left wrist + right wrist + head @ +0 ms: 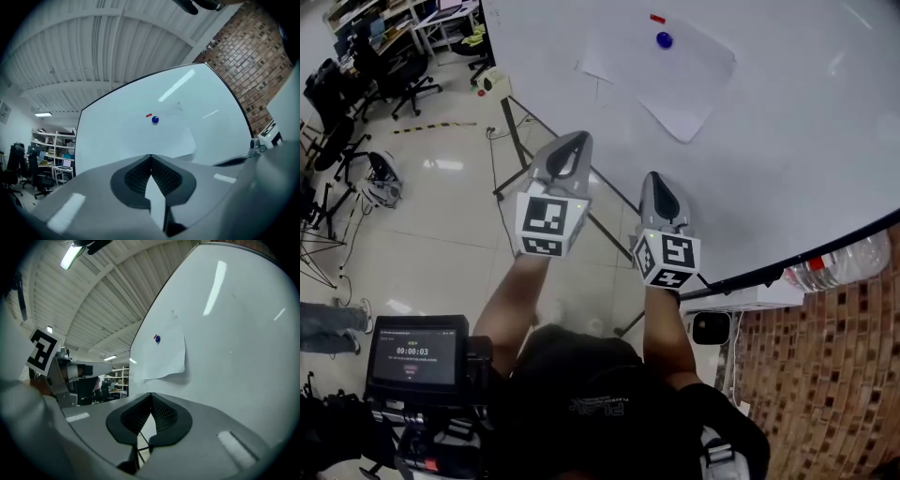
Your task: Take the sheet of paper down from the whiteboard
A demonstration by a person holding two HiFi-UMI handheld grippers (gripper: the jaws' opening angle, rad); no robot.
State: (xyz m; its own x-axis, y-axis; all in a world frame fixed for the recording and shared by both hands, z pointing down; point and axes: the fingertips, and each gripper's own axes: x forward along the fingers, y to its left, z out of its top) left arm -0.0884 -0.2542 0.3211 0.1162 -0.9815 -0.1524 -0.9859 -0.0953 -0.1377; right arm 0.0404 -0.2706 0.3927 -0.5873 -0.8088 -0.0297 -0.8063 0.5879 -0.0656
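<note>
A white sheet of paper [661,70] hangs on the whiteboard [787,141], pinned by a round blue magnet [664,39]; a small red magnet [657,18] sits just above it. The sheet [159,136] and the blue magnet [155,119] also show in the left gripper view, and the sheet [164,355] again in the right gripper view, its lower edge curling off the board. My left gripper [577,141] and right gripper [659,180] are both held below the sheet, apart from it, jaws shut with nothing between them.
The whiteboard stands on a black frame [520,141] over a shiny tiled floor. A brick wall [825,375] lies at the right with a plastic bottle [848,262] by the board's tray. Office chairs [403,80] and desks stand at the back left. A timer screen [414,354] sits near my body.
</note>
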